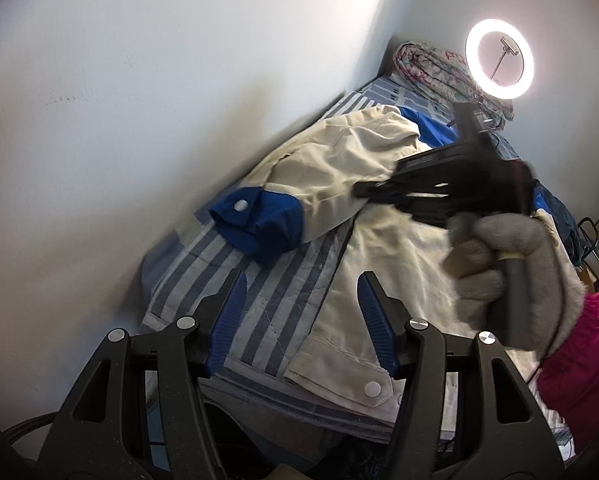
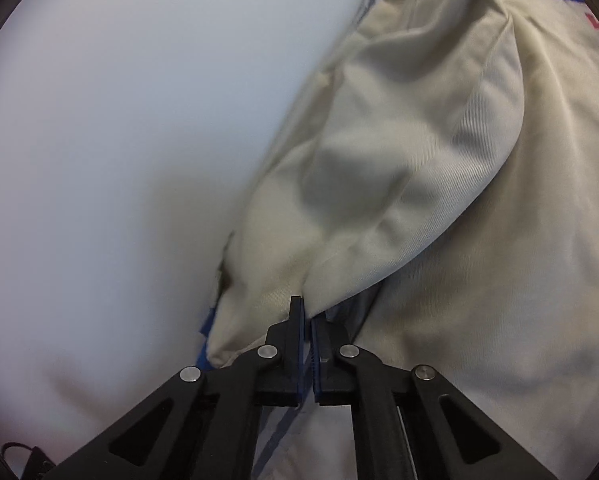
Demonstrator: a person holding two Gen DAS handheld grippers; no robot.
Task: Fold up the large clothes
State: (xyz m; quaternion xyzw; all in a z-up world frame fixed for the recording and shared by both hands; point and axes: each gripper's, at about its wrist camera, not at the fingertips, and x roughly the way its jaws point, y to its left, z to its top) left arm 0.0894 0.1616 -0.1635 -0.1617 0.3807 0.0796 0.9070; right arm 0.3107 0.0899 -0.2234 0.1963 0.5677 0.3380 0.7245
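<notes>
Where the left wrist view looks down, the left claw stands apart and empty over the bed; the jacket sprawls there, its far side hidden by a gloved hand. In the right wrist view, the right claw pinches the blurred sleeve; the cuff is mostly hidden.

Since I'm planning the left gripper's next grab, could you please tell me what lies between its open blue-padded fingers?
In the left wrist view, the left gripper frames blue-and-white striped bedding and the cream jacket's hem.
</notes>
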